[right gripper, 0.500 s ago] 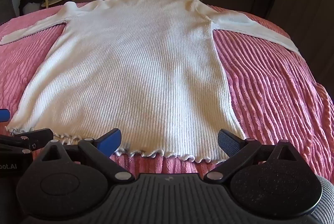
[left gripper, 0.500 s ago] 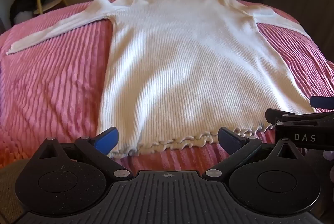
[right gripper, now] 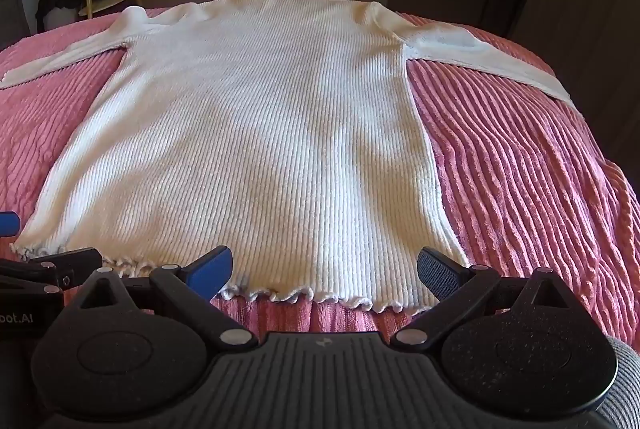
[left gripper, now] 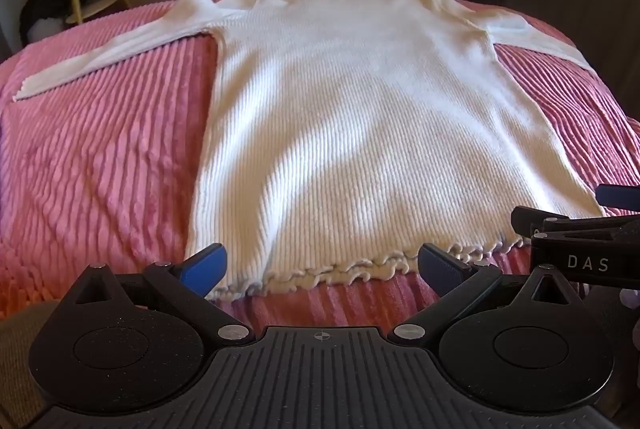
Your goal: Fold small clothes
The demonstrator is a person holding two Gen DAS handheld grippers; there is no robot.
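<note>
Lying flat on pink bedspread (left gripper: 100, 149), white sweater (left gripper: 360, 133) hem just ahead of both wide-open, empty tools (left gripper: 320, 265) (right gripper: 324, 269).

Left gripper (left gripper: 320, 261), right gripper (right gripper: 324, 265): jaws spread wide, side by side.

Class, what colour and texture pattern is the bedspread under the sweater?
Pink, with raised corded ribs: bedspread, clearest in the right wrist view beside the white sweater.

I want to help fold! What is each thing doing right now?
White ribbed sweater: spread flat, unfolded, both sleeves stretched out.
Left gripper: open, at the ruffled hem, holding nothing.
Right gripper: open, at the hem, holding nothing.
Pink bedspread: lying under the sweater.
</note>
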